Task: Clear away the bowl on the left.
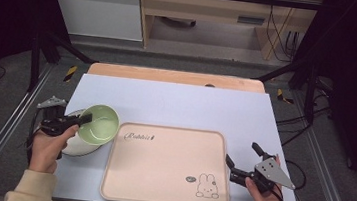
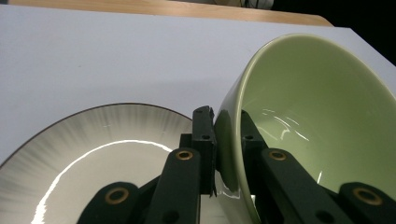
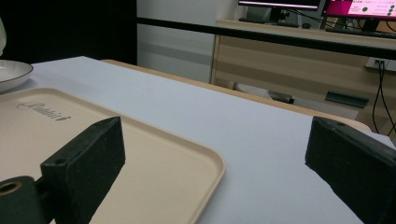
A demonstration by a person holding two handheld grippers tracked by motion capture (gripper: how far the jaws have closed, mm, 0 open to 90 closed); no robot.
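While our left gripper (image 1: pixel 81 118) pinches the rim of the green bowl (image 1: pixel 99 124), one jaw inside and one outside, the bowl hangs tilted above the striped plate (image 2: pixel 93 154) at the desk's (image 1: pixel 176 105) left edge. We judge this the lifting step, with the beige tray (image 1: pixel 168 166) just beside it as the likely destination. Our right gripper (image 1: pixel 243 162) waits by the tray's right rim, jaws spread wide and holding nothing. Next we would need to carry the bowl level over the tray's lip and set it down gently.
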